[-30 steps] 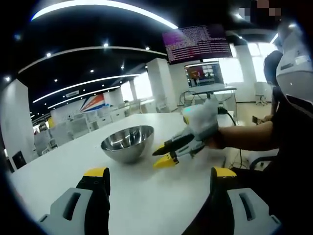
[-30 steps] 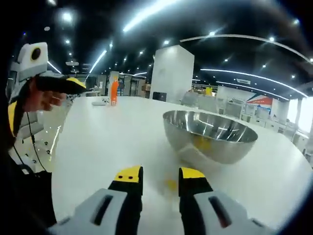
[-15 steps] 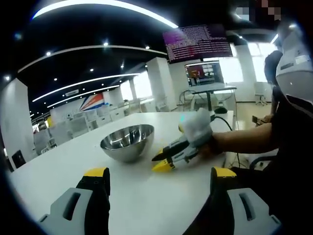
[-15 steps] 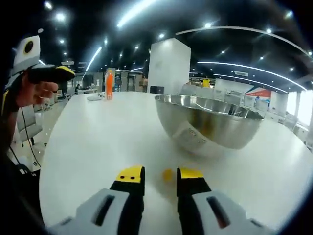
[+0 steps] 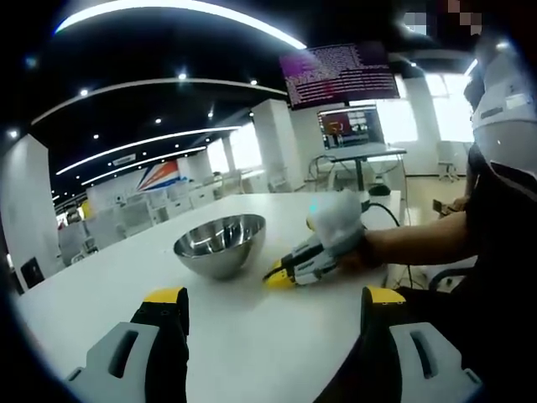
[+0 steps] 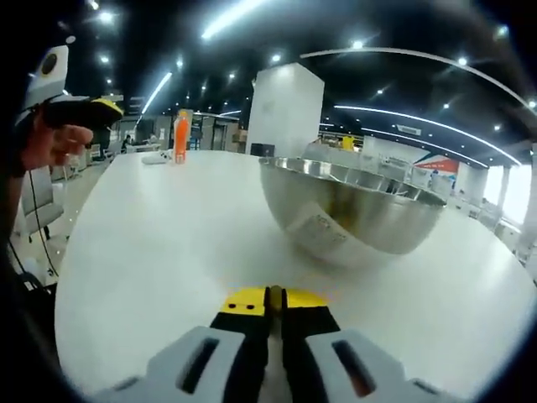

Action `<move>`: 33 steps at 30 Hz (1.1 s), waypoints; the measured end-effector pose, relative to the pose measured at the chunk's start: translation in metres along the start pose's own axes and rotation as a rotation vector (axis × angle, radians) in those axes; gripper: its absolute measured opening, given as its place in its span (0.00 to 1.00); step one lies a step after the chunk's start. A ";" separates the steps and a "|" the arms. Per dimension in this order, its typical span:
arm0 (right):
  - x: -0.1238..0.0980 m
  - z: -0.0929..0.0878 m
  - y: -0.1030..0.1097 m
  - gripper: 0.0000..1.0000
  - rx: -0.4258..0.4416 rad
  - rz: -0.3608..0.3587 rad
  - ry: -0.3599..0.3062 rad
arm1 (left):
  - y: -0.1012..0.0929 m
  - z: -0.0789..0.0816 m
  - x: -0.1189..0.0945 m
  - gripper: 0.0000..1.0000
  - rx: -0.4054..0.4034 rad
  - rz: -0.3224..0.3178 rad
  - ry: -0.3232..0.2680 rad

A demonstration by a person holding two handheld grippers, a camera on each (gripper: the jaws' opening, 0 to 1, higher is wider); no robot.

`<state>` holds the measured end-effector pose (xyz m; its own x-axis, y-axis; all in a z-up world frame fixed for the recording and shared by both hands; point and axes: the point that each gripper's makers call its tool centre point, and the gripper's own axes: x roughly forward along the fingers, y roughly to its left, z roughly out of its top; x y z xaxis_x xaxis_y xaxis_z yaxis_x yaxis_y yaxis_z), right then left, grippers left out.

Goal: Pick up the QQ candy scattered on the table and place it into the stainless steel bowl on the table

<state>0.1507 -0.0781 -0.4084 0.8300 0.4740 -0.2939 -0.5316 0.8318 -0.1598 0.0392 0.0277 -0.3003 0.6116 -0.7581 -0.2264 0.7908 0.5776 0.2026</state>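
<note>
Right tongs (image 6: 270, 295): yellow-tipped, clenched on a small yellow QQ candy (image 6: 273, 292), just a sliver showing between the tips, low against the white tabletop (image 6: 151, 227).
Left tongs (image 5: 268, 306): released, jaws wide apart, above the near tabletop.
Round stainless steel bowl (image 6: 352, 214): just beyond the right tongs, upright on the tabletop.
Orange bottle (image 6: 180, 137): far end of the tabletop.

Orange bottle (image 6: 180, 134), overhead monitor (image 5: 340, 74).

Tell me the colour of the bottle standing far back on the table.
Orange bottle, best in the right gripper view.
</note>
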 end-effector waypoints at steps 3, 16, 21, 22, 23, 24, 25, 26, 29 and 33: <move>0.000 0.000 0.001 0.05 -0.004 -0.002 -0.001 | 0.001 -0.001 -0.001 0.85 -0.002 0.002 0.001; -0.017 0.020 0.031 0.05 0.018 0.062 -0.036 | 0.002 0.001 -0.003 0.85 -0.001 0.009 -0.003; -0.029 0.051 0.044 0.05 0.001 0.110 -0.076 | 0.003 0.000 -0.002 0.85 -0.002 0.009 0.000; -0.035 0.060 0.051 0.05 -0.001 0.127 -0.094 | 0.003 -0.001 -0.002 0.85 -0.003 0.009 0.001; -0.040 0.071 0.056 0.05 -0.007 0.143 -0.118 | 0.003 -0.001 -0.002 0.85 -0.003 0.009 0.001; -0.044 0.083 0.058 0.05 -0.008 0.155 -0.144 | 0.002 -0.001 -0.002 0.85 -0.003 0.008 0.000; -0.050 0.095 0.061 0.05 -0.014 0.166 -0.163 | 0.002 0.000 -0.002 0.85 -0.003 0.007 -0.002; -0.056 0.108 0.064 0.05 -0.036 0.178 -0.188 | 0.002 0.000 -0.001 0.85 -0.003 0.006 -0.002; -0.080 0.159 0.066 0.05 -0.110 0.182 -0.286 | 0.001 0.000 -0.001 0.85 -0.002 0.004 -0.001; -0.107 0.212 0.063 0.05 -0.172 0.161 -0.399 | 0.001 0.000 -0.001 0.85 -0.004 0.004 -0.002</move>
<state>0.0638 -0.0149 -0.1869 0.7168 0.6954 0.0521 -0.6514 0.6944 -0.3057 0.0392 0.0293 -0.3000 0.6145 -0.7564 -0.2241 0.7886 0.5816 0.1995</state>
